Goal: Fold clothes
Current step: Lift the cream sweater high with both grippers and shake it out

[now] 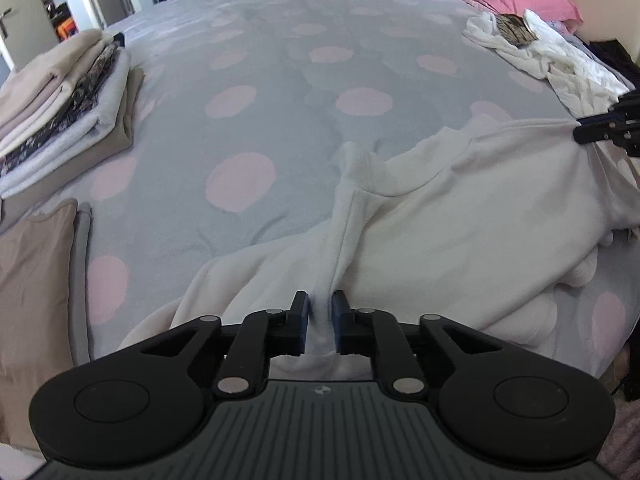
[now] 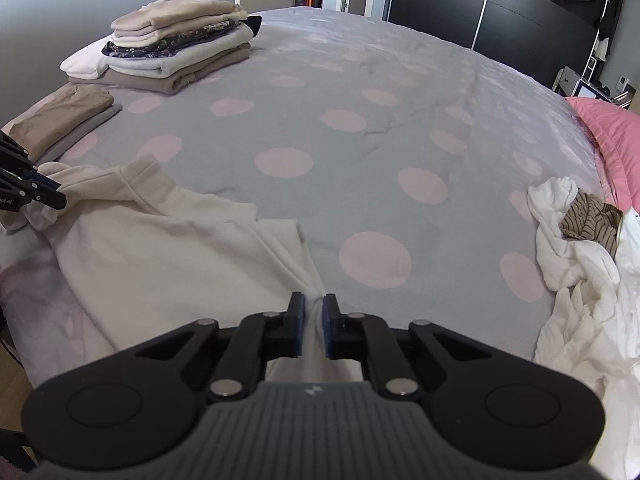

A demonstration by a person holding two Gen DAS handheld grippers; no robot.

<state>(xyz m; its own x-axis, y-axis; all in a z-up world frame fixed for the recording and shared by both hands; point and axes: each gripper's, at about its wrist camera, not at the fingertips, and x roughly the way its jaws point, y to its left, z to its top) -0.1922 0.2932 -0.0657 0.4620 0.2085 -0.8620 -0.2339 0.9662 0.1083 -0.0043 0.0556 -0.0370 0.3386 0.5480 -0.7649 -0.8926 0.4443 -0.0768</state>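
Observation:
A cream sweatshirt [image 1: 460, 216] lies spread and rumpled at the near edge of the bed; it also shows in the right wrist view [image 2: 168, 256]. My left gripper [image 1: 321, 304] is shut on a bunched part of it. My right gripper [image 2: 313, 306] is shut on another edge of the same sweatshirt. The right gripper shows at the right edge of the left wrist view [image 1: 600, 130], the left gripper at the left edge of the right wrist view [image 2: 36, 194]. The cloth is drawn between them.
The bed has a grey cover with pink dots [image 2: 360, 128]. A stack of folded clothes [image 2: 176, 46] and a folded tan pile [image 2: 64, 116] lie at the far left. A heap of unfolded white clothes [image 2: 588, 264] lies right, by a pink pillow [image 2: 612, 140].

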